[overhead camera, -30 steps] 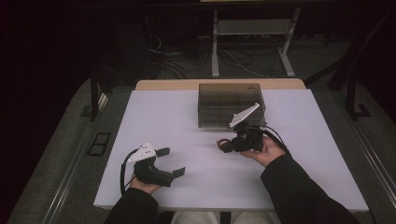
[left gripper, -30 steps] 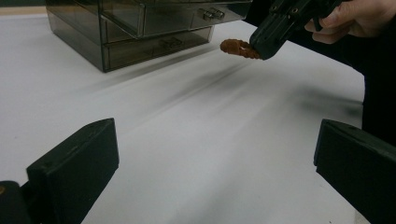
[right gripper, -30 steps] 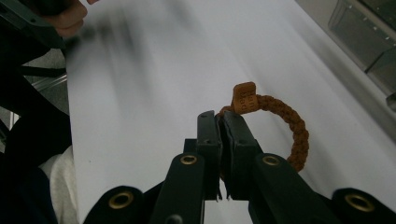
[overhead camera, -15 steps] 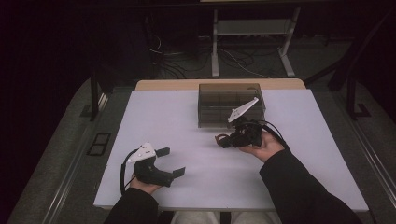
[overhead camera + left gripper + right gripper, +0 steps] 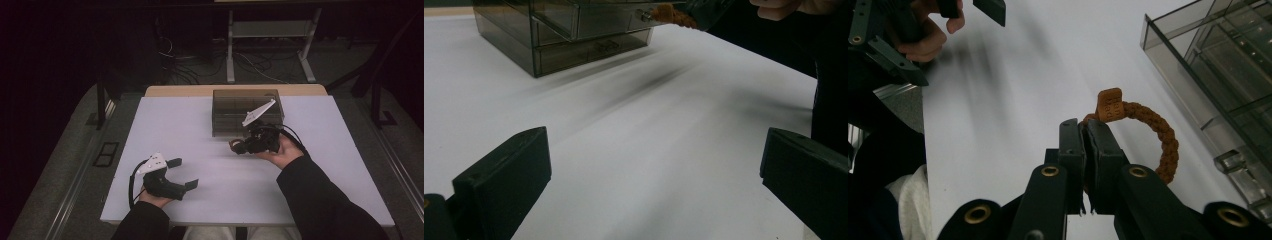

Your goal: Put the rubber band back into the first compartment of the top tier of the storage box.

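While the right tool (image 5: 1087, 131) pinches a braided orange loop (image 5: 1159, 134) — its jaws pressed together on the cord just below the small tag — the loop hangs in the air beside the smoky clear drawer box (image 5: 245, 111) at the far side of the white bench (image 5: 200, 150). In the left gripper view the loop sits right at the front of an upper drawer (image 5: 589, 20), which looks slightly pulled out; whether it touches the knob I cannot tell. The left tool (image 5: 179, 172) rests near the person's edge of the bench, well apart from the box, jaws spread and empty.

The step in hand seems to be getting the loop into that drawer. Doing it well likely means keeping the pinch firm, bringing the loop over the opening rather than against the front wall, and releasing only once it is inside — the left tool could steady the light box.
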Demonstrator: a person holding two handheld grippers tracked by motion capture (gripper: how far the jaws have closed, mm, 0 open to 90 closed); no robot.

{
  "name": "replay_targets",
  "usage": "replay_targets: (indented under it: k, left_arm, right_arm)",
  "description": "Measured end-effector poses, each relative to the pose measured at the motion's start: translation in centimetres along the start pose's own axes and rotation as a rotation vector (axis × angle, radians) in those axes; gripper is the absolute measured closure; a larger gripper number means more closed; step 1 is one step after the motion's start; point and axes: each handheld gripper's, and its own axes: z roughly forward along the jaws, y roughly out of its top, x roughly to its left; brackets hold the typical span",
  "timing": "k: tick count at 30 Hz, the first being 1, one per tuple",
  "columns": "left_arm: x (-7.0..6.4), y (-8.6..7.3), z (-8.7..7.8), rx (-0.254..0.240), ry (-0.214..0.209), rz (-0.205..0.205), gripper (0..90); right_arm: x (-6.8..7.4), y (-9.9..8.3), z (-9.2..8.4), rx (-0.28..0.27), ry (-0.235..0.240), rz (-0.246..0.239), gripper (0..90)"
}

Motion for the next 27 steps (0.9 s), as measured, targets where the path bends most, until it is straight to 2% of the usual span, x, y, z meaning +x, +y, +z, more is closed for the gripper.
replay_targets:
  k: [16,27]
  left_arm:
    - [0.0,0.0,0.0,-0.002,-0.002,-0.004,0.0]
    - [0.0,0.0,0.0,-0.003,-0.002,-0.004,0.0]
  right_arm:
    - [-0.3,1.8,-1.0,-0.012,-0.017,-0.013,84.9]
    - [-0.6,3.7,-1.7,-0.013,-0.039,-0.057,84.9]
